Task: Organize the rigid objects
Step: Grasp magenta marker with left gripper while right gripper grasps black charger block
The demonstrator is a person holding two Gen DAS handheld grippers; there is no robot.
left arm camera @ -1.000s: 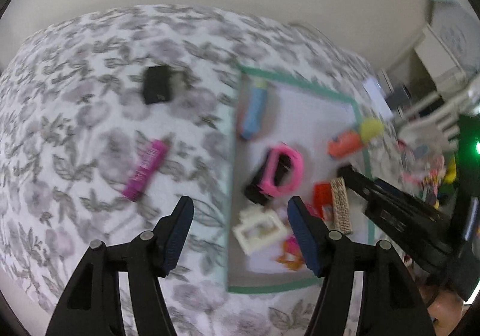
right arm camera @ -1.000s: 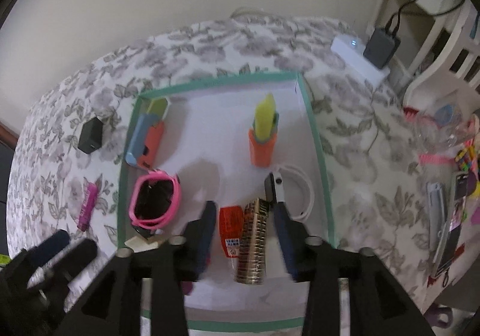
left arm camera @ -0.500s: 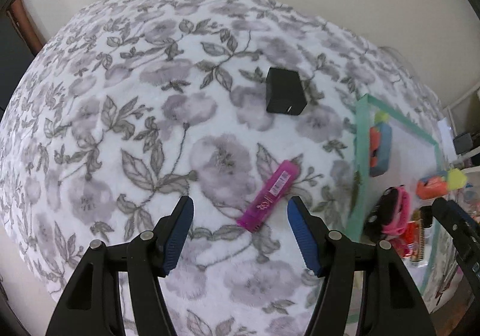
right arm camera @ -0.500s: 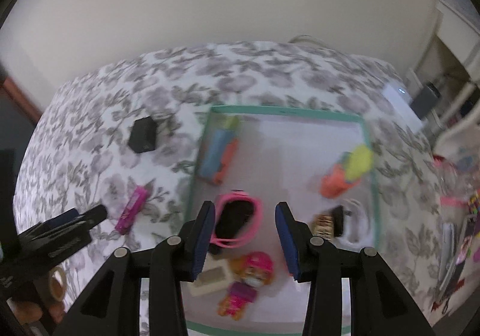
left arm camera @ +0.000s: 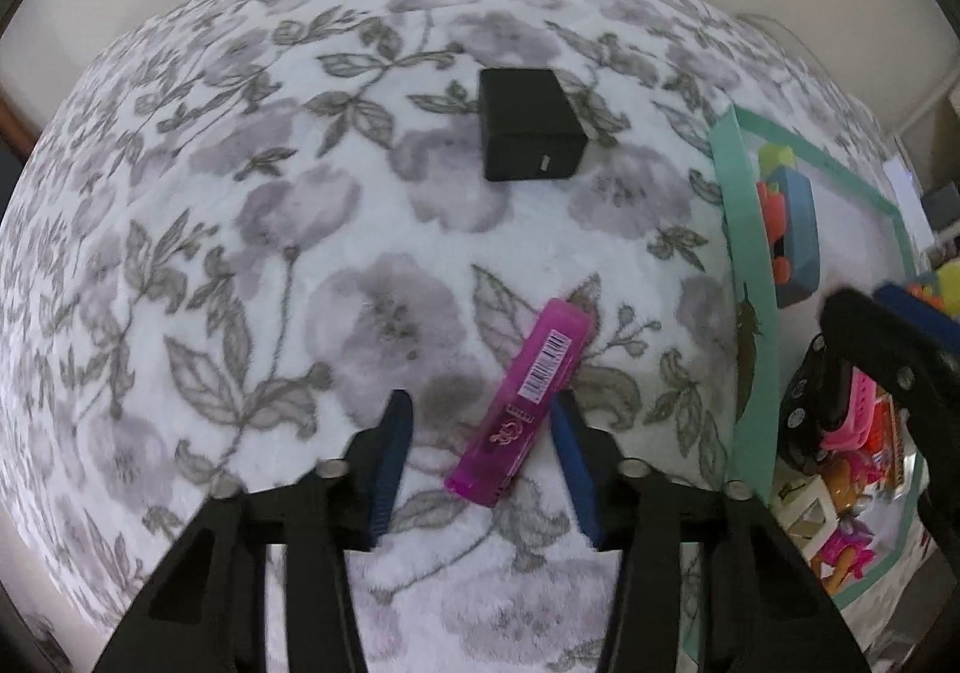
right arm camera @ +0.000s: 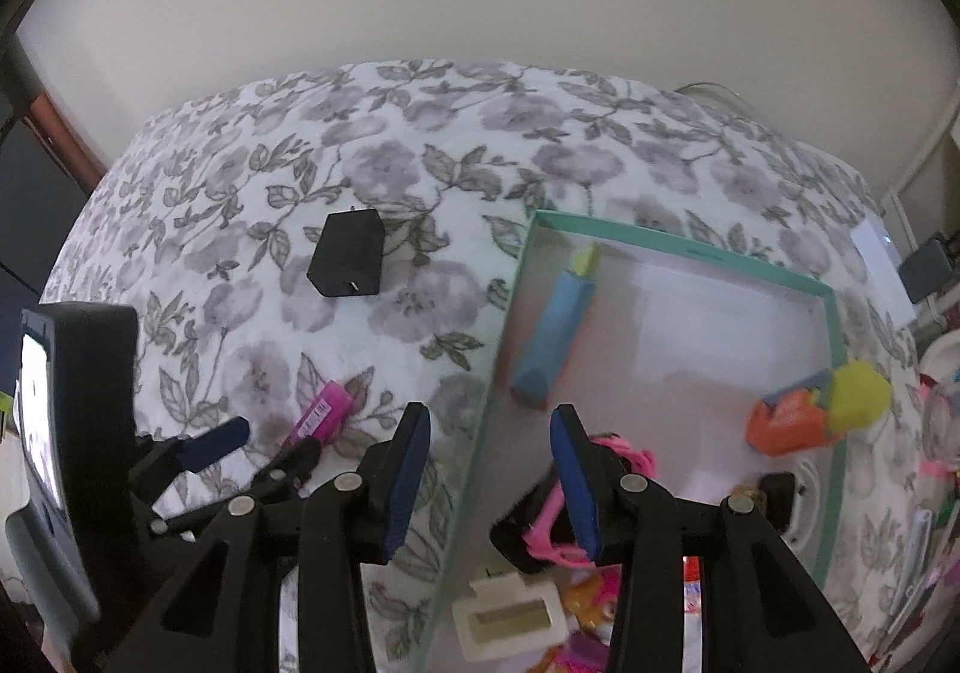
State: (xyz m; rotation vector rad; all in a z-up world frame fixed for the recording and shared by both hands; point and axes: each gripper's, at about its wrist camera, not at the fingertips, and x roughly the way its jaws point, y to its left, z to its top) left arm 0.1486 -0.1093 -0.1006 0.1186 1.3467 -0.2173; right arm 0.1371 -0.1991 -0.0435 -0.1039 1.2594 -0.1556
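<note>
A magenta bar-shaped box (left arm camera: pixel 521 406) with a barcode lies on the floral cloth; its near end sits between the fingers of my open left gripper (left arm camera: pixel 480 433), closer to the right finger. It also shows in the right wrist view (right arm camera: pixel 321 412). A black charger block (left arm camera: pixel 529 132) lies farther back, also in the right wrist view (right arm camera: pixel 349 261). A teal-rimmed tray (right arm camera: pixel 510 325) holds a blue-orange toy (right arm camera: pixel 555 337), an orange-yellow toy (right arm camera: pixel 816 409), a pink watch (right arm camera: pixel 561 517) and a white frame (right arm camera: pixel 510 619). My right gripper (right arm camera: pixel 489 469) is open and empty above the tray's left rim.
The tray's left rim (left arm camera: pixel 744 313) stands right of the magenta box. The floral cloth (left arm camera: pixel 240 253) spreads left and back to a plain wall. A white power strip (right arm camera: pixel 879 259) and clutter lie past the tray's right side.
My left gripper has swung from over the tray to the cloth and come down around the magenta box. My right gripper has moved left to the tray's left rim.
</note>
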